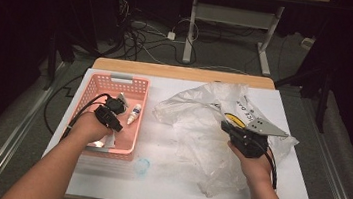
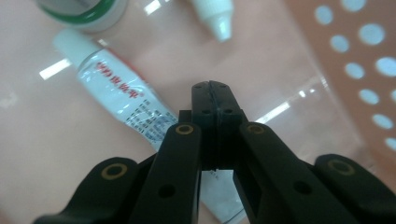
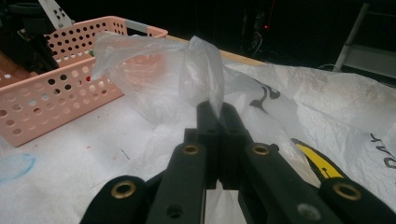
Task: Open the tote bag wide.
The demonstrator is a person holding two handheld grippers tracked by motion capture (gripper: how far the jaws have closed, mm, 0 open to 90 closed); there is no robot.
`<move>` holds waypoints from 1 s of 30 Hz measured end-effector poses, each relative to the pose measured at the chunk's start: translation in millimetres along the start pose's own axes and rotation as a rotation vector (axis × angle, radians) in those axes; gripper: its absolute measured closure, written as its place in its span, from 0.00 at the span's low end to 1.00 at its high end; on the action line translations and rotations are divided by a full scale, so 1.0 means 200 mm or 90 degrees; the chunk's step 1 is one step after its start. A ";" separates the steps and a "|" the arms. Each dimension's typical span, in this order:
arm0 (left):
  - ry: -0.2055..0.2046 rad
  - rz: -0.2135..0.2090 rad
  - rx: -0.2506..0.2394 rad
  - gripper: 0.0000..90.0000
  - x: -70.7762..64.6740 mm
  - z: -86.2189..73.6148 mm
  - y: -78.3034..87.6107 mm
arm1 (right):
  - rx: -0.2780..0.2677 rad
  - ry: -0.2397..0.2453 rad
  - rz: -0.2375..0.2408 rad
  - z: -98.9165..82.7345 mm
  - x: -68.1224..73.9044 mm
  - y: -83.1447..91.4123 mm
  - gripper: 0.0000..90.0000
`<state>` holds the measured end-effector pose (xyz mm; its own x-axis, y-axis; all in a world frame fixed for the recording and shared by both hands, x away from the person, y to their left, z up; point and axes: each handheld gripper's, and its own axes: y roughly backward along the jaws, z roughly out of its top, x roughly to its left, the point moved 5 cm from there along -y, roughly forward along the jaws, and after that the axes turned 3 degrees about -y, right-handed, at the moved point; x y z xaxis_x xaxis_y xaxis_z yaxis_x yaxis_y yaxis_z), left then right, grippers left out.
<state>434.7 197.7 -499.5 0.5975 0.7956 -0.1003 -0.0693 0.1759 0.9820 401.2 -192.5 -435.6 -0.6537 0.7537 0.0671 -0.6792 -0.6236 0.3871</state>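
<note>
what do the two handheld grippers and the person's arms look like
Both grippers, left gripper and right gripper, are black, with flat black fingers and brass-ringed pivot holes. A black cable trails from the left; the right carries a grey three-cornered plate. No sleeves cover the forearms.

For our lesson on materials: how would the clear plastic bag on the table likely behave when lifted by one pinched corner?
The plastic bag is probably floppy: it lies crumpled, and its film droops from the right claw pinching it. It looks thin and translucent, so likely very light. The film may slip or tear under a hard pull.
</note>
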 end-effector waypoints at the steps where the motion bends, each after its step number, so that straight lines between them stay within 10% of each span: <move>1: 0.002 0.008 0.004 0.97 0.01 -0.01 0.00 | 0.000 0.000 0.000 0.00 0.00 0.00 1.00; 7: 0.028 0.027 0.005 0.97 0.08 -0.07 0.04 | 0.001 0.006 0.003 0.00 0.00 -0.01 1.00; 13: 0.037 0.017 -0.067 0.97 0.11 -0.10 0.11 | -0.002 0.002 0.001 0.00 0.00 0.00 1.00; 18: 0.060 0.042 -0.117 0.70 0.14 -0.08 0.14 | -0.001 0.000 0.000 0.00 0.00 0.00 1.00; 22: 0.073 0.049 -0.080 0.46 0.15 -0.07 0.08 | 0.000 -0.002 0.000 0.00 0.00 0.00 1.00; 30: 0.085 0.047 -0.003 0.48 0.16 -0.06 -0.01 | -0.001 0.002 0.002 0.00 0.00 0.00 1.00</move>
<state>443.9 230.0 -507.6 0.4785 0.8767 -0.0492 -0.1134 0.1173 0.9866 401.0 -193.9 -435.6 -0.6568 0.7511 0.0662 -0.6778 -0.6266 0.3848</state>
